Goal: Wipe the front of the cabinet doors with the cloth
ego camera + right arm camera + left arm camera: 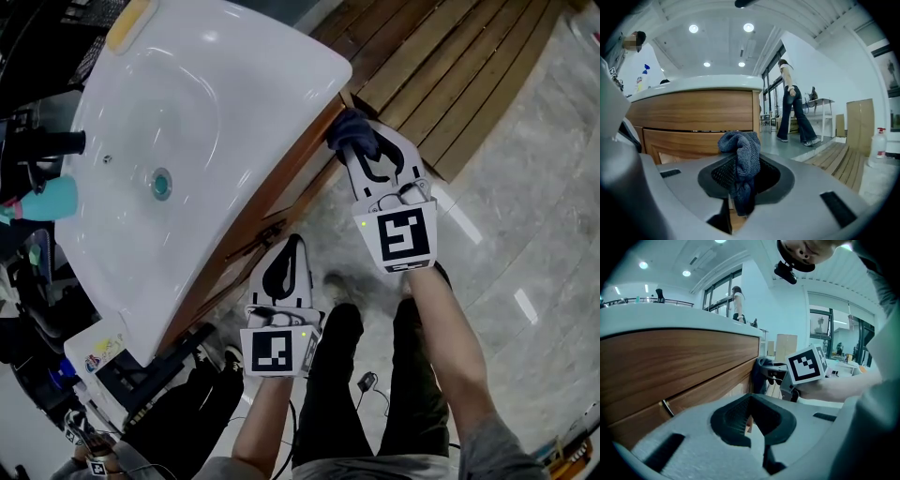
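Closest to me, the right gripper (367,159) has its jaws clamped on the dark blue cloth (743,159), which bunches above the tips and hangs down between them. The left gripper (289,267) has its jaws together with nothing in them; through the hollow between them I see only wood. The cloth sits at the right-hand end of the wooden cabinet front (281,187), high up under the rim of the white sink (309,56). It is touching the corner or just beside it; I cannot tell which. From there the cabinet front runs away to my left, its long axis following the sink's edge, so I judge the wipe has to travel leftward along the panels, toward the slim metal handle (668,407) near my left gripper. My right hand is at the wood with the cloth, while my left hangs a little back from the front and lower, free to steady or just stay clear. The sink's basin holds nothing loose that I can see, only its drain (161,183). A teal bottle (47,200) stands at its far edge beside the black tap (47,142).
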A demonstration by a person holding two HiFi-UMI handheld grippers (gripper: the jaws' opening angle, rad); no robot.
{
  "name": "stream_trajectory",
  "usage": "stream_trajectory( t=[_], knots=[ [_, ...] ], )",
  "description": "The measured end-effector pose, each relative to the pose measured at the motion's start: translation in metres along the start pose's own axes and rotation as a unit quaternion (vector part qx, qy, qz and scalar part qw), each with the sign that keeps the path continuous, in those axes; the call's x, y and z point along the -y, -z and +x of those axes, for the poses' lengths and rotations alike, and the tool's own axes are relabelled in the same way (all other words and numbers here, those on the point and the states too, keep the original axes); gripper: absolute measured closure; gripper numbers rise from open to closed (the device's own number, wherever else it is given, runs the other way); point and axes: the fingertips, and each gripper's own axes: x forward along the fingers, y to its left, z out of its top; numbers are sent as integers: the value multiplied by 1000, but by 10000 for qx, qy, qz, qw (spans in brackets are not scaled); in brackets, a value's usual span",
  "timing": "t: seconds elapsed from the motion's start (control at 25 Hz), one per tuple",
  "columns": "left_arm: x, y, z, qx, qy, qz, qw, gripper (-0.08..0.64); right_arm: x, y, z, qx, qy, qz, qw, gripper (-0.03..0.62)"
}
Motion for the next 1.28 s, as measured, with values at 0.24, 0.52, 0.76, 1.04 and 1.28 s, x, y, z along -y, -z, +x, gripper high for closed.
stream_trajectory(
  t=[0.24, 0.52, 0.76, 1.04, 1.28],
  knots=[
    [3, -3, 1, 44, 22, -6, 10000, 554, 0, 2, -1, -21, -27, 19, 10000, 509],
    [-3, -2, -12, 93, -41, -7, 9999, 554, -11, 2, -18, -58, -88, -36, 9999, 509],
    [4, 0, -29, 129, -56, -68, 9999, 554, -33, 11, -49, -202, -244, -91, 9995, 509],
    [10, 3, -56, 177, -91, -107, 9997, 554, -61, 16, -85, -229, -359, -10, 9991, 509],
    [13, 2, -75, 227, -141, -129, 9996, 554, -80, 21, -110, -399, -519, -94, 9978, 509]
  ],
)
